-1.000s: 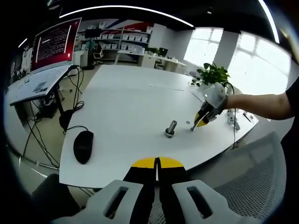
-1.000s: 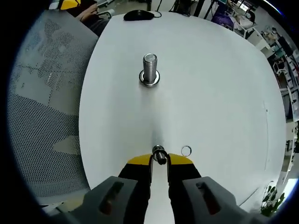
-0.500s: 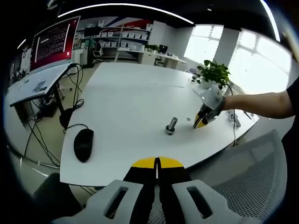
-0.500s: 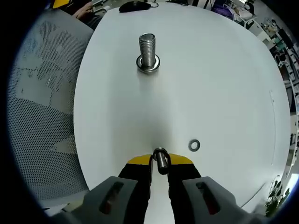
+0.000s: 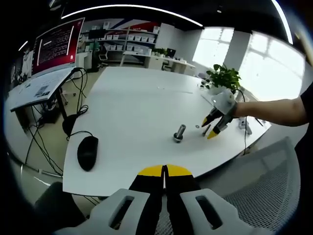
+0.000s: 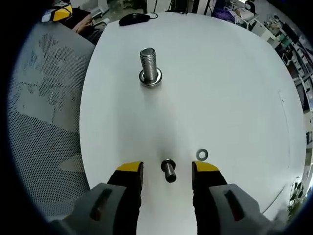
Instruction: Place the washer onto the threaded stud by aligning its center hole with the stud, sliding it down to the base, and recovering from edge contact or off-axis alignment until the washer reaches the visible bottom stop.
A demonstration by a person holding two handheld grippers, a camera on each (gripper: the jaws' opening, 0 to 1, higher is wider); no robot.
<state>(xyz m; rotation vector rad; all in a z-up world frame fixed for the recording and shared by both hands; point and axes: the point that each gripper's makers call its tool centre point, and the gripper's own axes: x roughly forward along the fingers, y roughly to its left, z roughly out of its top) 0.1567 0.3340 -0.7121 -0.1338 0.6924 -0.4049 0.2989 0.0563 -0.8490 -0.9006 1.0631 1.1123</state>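
Observation:
A threaded stud (image 6: 148,67) stands upright on the white table (image 6: 225,88), with a washer at its base; it also appears as the stud (image 5: 179,133) in the left gripper view. A second small bolt (image 6: 168,170) stands on the table between the spread jaws of my right gripper (image 6: 167,169), which is open and not touching it. A loose washer (image 6: 201,155) lies flat just right of that bolt. My left gripper (image 5: 164,170) is shut with nothing in it, near the table's front edge. In the left gripper view the right gripper (image 5: 213,128) hovers right of the stud.
A black mouse (image 5: 87,152) with its cable lies at the table's left; another view of the mouse (image 6: 135,18) is beyond the stud. A mesh chair (image 6: 44,98) stands beside the table. A potted plant (image 5: 223,77), a monitor (image 5: 56,45) and shelves are behind.
My right gripper has opened and let go of the small bolt, which now stands on the table between the jaws. The left gripper has not moved.

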